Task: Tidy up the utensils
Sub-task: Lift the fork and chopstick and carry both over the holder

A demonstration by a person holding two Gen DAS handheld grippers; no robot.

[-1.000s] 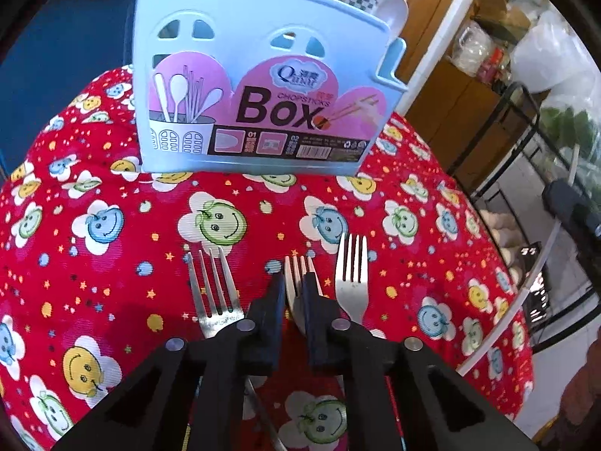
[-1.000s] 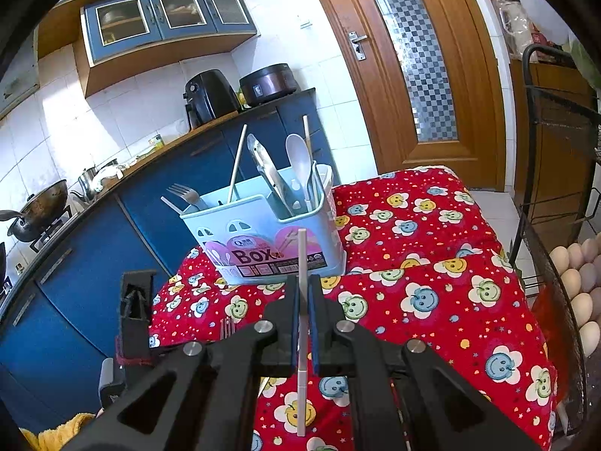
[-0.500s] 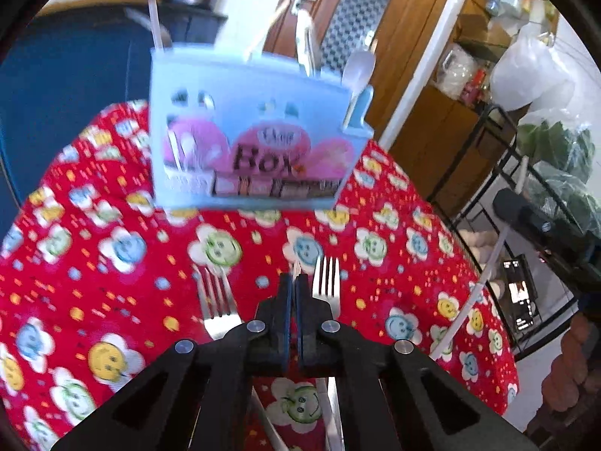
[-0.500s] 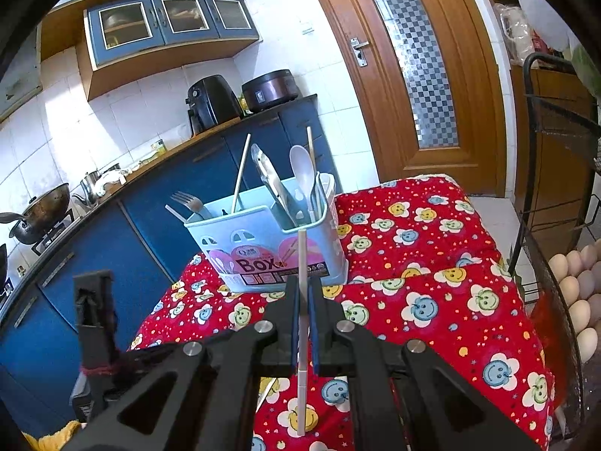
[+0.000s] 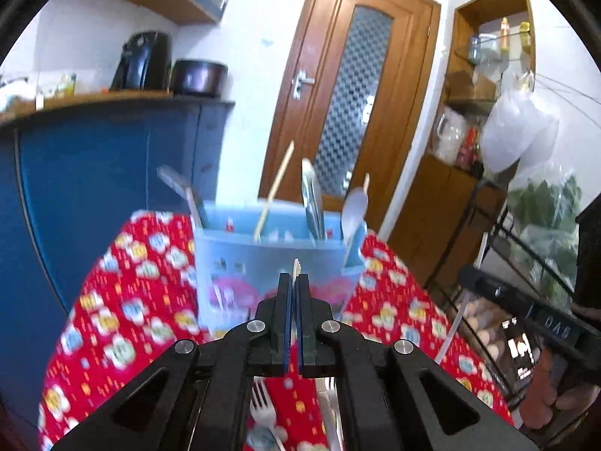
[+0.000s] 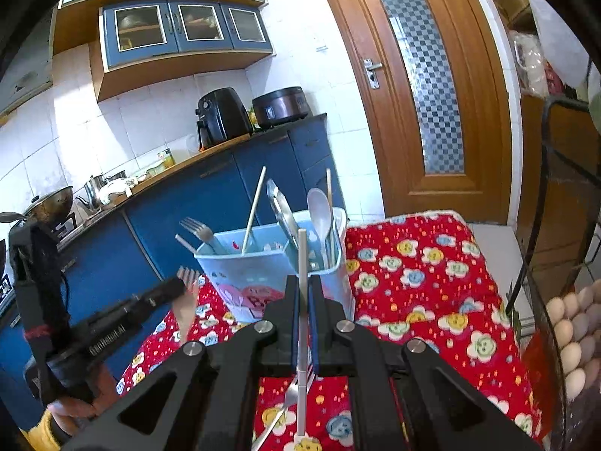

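Observation:
A light blue utensil box (image 5: pixel 270 263) stands on the red flowered cloth (image 5: pixel 112 300), holding a fork, chopsticks, tongs and a white spoon. My left gripper (image 5: pixel 295 282) is shut on a fork whose tines (image 5: pixel 296 266) stick up just past the fingertips, level with the front of the box. In the right wrist view this gripper (image 6: pixel 165 291) hovers left of the box (image 6: pixel 270 267), the fork's tines (image 6: pixel 186 274) above it. My right gripper (image 6: pixel 303 285) is shut on a thin white chopstick (image 6: pixel 302 255) held upright before the box.
Two forks (image 5: pixel 263 409) (image 5: pixel 330 406) lie on the cloth under the left gripper. A black wire rack with eggs (image 6: pixel 571 323) stands on the right. Behind the table are blue cabinets (image 6: pixel 225 195), an air fryer, a cooker and a wooden door (image 6: pixel 424 86).
The left gripper closed on the middle fork and lifted it off the cloth, tilting up towards the box. The right gripper rose a little with its chopstick.

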